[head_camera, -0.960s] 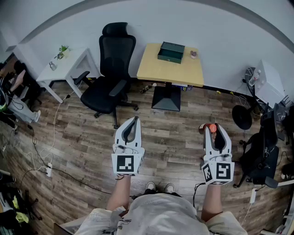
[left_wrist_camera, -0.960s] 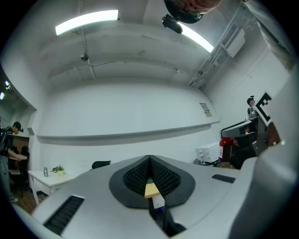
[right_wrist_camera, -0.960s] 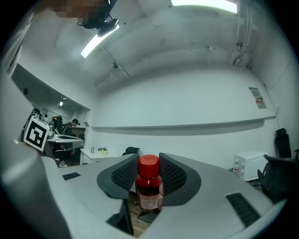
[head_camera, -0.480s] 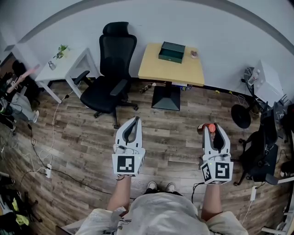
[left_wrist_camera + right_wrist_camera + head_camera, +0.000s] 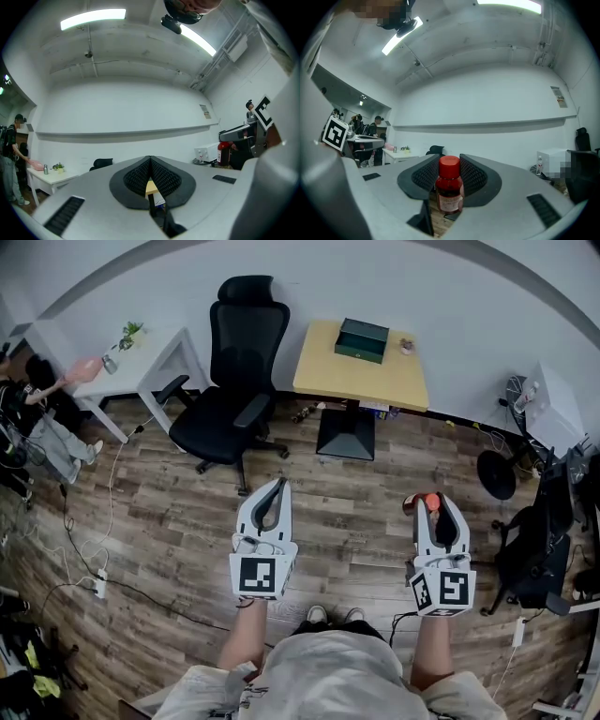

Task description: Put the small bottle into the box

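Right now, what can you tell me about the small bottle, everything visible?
The small bottle has a round red cap, a dark red, see-through-looking body and a pale label whose print is too small to read. It stands upright in the right claw, its body pinched between the black ribbed pads. It is held in the air over the wooden floor, well short of the green box on the yellow table.
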Demonstrator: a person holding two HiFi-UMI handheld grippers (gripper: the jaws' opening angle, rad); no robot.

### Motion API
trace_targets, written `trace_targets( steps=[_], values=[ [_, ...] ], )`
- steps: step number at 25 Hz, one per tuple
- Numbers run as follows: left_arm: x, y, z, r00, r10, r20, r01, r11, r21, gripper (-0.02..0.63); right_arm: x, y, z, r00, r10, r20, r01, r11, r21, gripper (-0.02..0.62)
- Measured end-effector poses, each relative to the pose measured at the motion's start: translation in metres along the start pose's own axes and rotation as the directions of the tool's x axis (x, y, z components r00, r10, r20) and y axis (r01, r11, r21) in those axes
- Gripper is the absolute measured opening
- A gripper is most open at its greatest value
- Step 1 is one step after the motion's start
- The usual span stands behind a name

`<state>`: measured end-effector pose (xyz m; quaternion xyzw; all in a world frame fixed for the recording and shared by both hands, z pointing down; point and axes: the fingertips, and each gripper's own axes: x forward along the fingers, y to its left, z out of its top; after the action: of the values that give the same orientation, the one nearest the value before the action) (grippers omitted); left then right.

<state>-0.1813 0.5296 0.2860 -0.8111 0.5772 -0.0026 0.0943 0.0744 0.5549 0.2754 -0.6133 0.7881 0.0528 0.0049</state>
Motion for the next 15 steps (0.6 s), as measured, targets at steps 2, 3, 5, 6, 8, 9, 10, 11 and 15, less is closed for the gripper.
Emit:
trace_targets(
  steps=[2,3,5,6,8,9,10,11,15],
  values=[
    [-0.004,0.006,-0.004,1.000,-0.003,-0.002,0.003,1.000,-0.005,0.006,0.001,0.009,0.000,1.000,0.002,-0.001,-0.002,1.000,-0.003,0.146],
    [-0.005,0.009,-0.006,1.000,-0.005,0.002,0.005,1.000,-0.008,0.006,0.001,0.012,-0.001,1.000,0.004,-0.001,-0.004,1.000,-0.006,0.146],
    [-0.005,0.015,-0.007,1.000,-0.002,0.020,0.002,1.000,-0.012,0.006,0.003,0.017,-0.002,1.000,0.008,0.000,-0.008,1.000,-0.012,0.146],
    [-0.004,0.017,-0.007,1.000,-0.001,0.030,0.001,1.000,-0.012,0.006,0.004,0.018,-0.002,1.000,0.007,0.000,-0.007,1.000,-0.013,0.146],
    [-0.001,0.018,-0.006,0.999,-0.003,0.038,0.003,1.000,-0.012,0.006,0.006,0.017,-0.003,1.000,0.006,-0.001,-0.006,1.000,-0.015,0.146],
    [0.001,0.017,-0.006,0.999,-0.006,0.039,0.006,1.000,-0.010,0.006,0.007,0.016,-0.005,1.000,0.005,-0.003,-0.005,1.000,-0.015,0.146],
    [0.005,0.016,-0.006,0.999,-0.009,0.039,0.009,1.000,-0.007,0.006,0.009,0.013,-0.006,1.000,0.002,-0.005,-0.002,1.000,-0.013,0.146],
    [0.009,0.015,-0.006,0.999,-0.011,0.036,0.011,1.000,-0.004,0.006,0.011,0.009,-0.008,1.000,0.000,-0.008,0.000,1.000,-0.010,0.146],
    [0.030,0.010,-0.012,1.000,-0.019,0.023,0.018,1.000,0.005,0.006,0.028,-0.003,-0.016,1.000,0.013,-0.005,-0.013,1.000,-0.006,0.146]
  ],
)
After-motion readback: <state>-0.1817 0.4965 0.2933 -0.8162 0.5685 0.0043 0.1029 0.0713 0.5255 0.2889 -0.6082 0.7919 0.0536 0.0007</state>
